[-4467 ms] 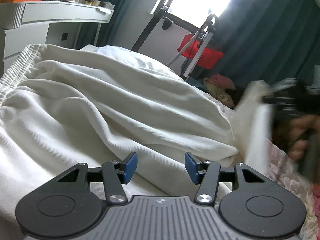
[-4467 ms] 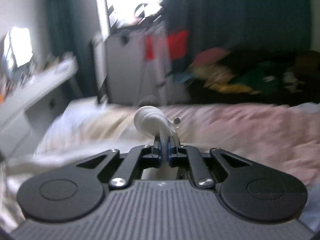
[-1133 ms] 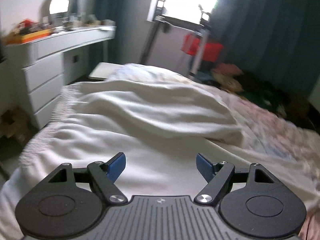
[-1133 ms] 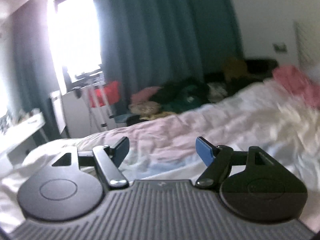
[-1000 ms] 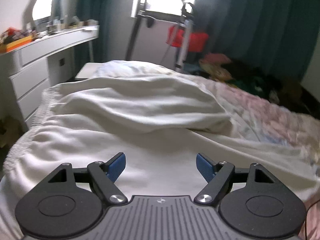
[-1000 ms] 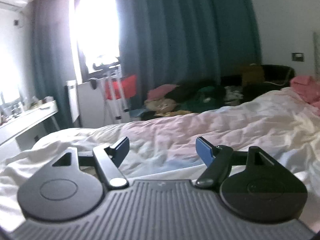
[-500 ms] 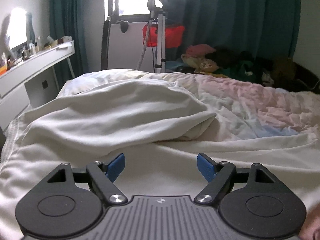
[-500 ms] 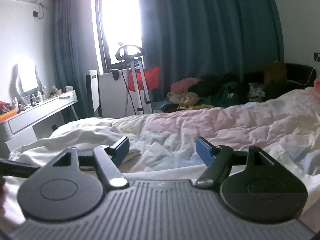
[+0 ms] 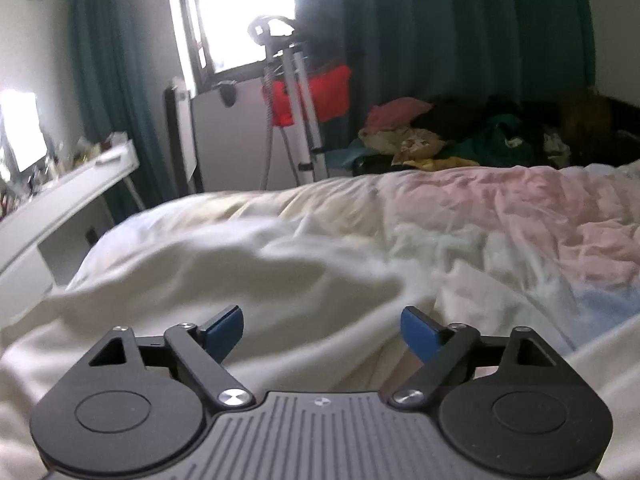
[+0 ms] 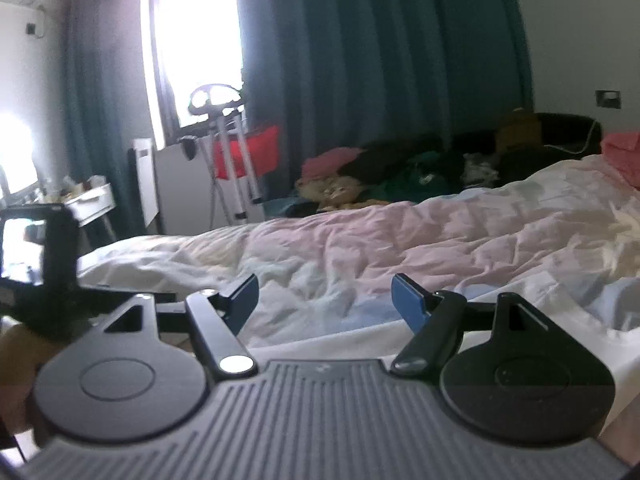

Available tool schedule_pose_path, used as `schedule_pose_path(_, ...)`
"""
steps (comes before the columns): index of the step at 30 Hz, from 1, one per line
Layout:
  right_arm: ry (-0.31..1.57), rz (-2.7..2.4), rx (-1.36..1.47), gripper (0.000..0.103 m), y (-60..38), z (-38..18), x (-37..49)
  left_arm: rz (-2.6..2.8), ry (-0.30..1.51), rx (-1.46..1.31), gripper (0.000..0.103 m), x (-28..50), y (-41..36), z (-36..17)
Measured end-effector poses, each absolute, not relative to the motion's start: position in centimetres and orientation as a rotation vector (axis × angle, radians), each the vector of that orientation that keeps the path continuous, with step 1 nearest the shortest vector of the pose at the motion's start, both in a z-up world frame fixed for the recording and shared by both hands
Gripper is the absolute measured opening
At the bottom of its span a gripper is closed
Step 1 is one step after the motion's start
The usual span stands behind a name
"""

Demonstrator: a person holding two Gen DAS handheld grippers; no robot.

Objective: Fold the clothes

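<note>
Left gripper [image 9: 322, 330]: fingers spreading wider, nothing between them. Right gripper [image 10: 324, 300]: fingers apart, empty. White garment [image 9: 224, 280] lies bunched on the bed [image 9: 520, 216], just beyond the left gripper.

Risk: a grab into the bunched middle would likely catch several layers, or the quilt below, and skew the fold. Left view is blurred, so edges are hard to pick out.

Room: teal curtains [image 10: 380, 60], bright window [image 9: 240, 12], clothes pile [image 10: 400, 176] behind the bed, white desk [image 9: 68, 192] at left.

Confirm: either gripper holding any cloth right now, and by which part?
Nothing held. Left gripper is over the white cloth, jaws opening, nothing between them. Right gripper is open and empty.
</note>
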State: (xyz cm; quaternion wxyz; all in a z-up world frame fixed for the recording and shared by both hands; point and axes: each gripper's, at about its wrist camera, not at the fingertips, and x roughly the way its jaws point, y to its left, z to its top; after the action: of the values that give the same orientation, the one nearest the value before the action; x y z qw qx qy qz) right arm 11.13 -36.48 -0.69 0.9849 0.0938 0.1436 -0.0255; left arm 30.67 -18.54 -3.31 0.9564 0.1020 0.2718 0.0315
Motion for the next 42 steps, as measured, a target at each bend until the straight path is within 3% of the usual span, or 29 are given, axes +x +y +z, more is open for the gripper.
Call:
schedule_pose_path(9, 0.370, -0.019, 0.248, 0.075, -36.8, -4.1, 14.3, 0.077, 0.590, 0.361, 0.092, 38.1, -25.2, -7.5)
schedule_pose_path(12, 0.400, -0.016, 0.253, 0.075, -36.6, -5.3, 15.1, 0.107, 0.637, 0.416, 0.088, 39.9, -26.1, -9.4)
schedule_pose_path(15, 0.395, -0.017, 0.240, 0.075, -36.4, -6.0, 15.7, 0.130, 0.690, 0.409, 0.065, 41.1, -25.8, -10.2)
schedule_pose_path(18, 0.385, -0.021, 0.232, 0.075, -36.2, -6.7, 16.2, 0.124, 0.719, 0.348, 0.014, 41.0, -24.0, -9.1)
schedule_pose_path(19, 0.380, -0.020, 0.240, 0.075, -36.2, -6.8, 16.3, 0.110, 0.720, 0.298, 0.013, 40.8, -23.0, -8.2)
schedule_pose_path(27, 0.261, 0.107, 0.272, 0.076, -35.1, -6.7, 15.0, 0.199, 0.567, -0.074, 0.011, 32.2, -7.6, 1.8)
schedule_pose_path(30, 0.233, 0.176, 0.250, 0.076, -34.0, -6.5, 14.5, 0.356, 0.505, -0.058, 0.011, 27.4, -1.4, 2.9)
schedule_pose_path(33, 0.248, 0.230, 0.224, 0.076, -33.0, -6.4, 14.3, 0.410, 0.620, -0.034, 0.013, 24.8, 3.5, 1.3)
schedule_pose_path(35, 0.289, 0.246, 0.223, 0.075, -32.6, -6.5, 14.4, 0.424, 0.672, -0.134, 0.018, 22.7, 6.1, 0.6)
schedule_pose_path(38, 0.362, 0.256, 0.244, 0.075, -32.4, -6.8, 14.6, 0.391, 0.644, -0.224, 0.037, 19.2, 7.0, 1.6)
schedule_pose_path(40, 0.396, 0.265, 0.254, 0.075, -32.2, -6.9, 14.7, 0.355, 0.593, -0.265, 0.055, 17.1, 6.5, 2.8)
schedule_pose_path(42, 0.404, 0.282, 0.248, 0.074, -31.8, -6.7, 14.3, 0.316, 0.559, -0.288, 0.057, 15.4, 5.7, 3.6)
